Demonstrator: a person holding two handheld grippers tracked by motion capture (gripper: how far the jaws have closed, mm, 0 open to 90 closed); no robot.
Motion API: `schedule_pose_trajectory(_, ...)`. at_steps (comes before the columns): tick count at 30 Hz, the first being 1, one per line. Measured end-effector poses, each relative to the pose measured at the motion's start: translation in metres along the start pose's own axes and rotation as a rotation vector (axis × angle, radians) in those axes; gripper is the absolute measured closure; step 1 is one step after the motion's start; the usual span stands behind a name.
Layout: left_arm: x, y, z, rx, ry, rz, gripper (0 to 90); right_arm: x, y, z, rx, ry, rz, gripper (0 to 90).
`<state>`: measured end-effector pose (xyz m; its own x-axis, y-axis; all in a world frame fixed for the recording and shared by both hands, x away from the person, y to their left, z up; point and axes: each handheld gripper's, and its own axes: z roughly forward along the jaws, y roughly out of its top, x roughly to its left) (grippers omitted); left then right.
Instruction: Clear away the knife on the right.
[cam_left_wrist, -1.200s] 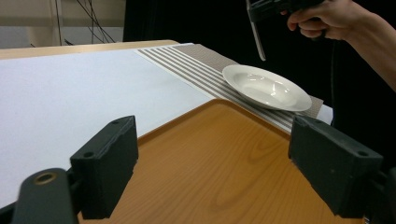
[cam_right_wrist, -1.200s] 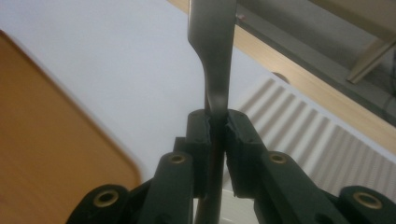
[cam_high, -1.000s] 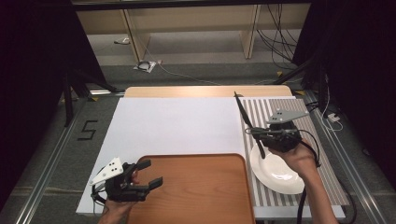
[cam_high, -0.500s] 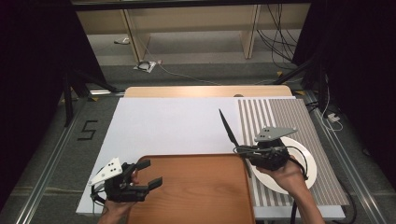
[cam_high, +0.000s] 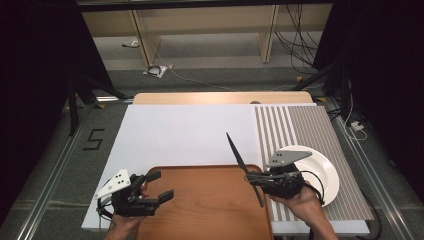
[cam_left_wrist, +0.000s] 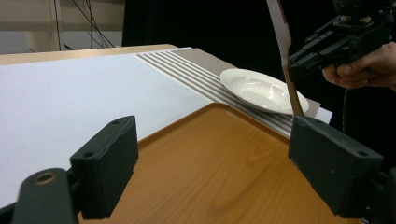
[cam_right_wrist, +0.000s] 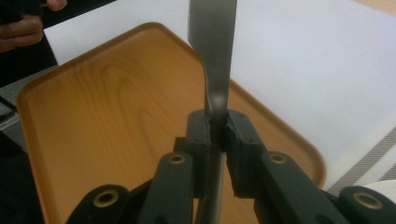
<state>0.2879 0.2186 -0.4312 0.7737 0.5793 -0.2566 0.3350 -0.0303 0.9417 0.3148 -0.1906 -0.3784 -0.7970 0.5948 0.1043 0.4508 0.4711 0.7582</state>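
Now right claw (cam_high: 255, 179) clamped on knife (cam_high: 242, 165) over bare tray (cam_high: 200, 200); left claw (cam_high: 160, 187) open; plate (cam_high: 327, 172) bare.

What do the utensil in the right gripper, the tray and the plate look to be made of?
Utensil: likely stainless steel, smooth grey metal with a soft sheen; which kind of utensil I cannot tell. Tray: wood or wood-look laminate, orange-brown with visible grain, satin finish. Plate: probably glazed ceramic, cream-white and glossy, though melamine would look similar.
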Motion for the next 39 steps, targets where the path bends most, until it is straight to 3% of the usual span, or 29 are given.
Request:
schedule_pose_trajectory(14,0.0,0.0,-0.001,-0.002,0.001,0.001,15.9,0.025,-0.01,0.016,0.065,0.06,0.02,80.8)
schedule_pose_trajectory(23,0.0,0.0,-0.001,0.0,0.002,0.002,15.9,0.031,-0.017,0.022,0.113,0.066,0.034,80.8)
schedule_pose_trajectory(39,0.0,0.0,-0.001,-0.001,0.002,0.003,15.9,0.043,-0.023,0.036,0.257,0.072,0.03,80.8)
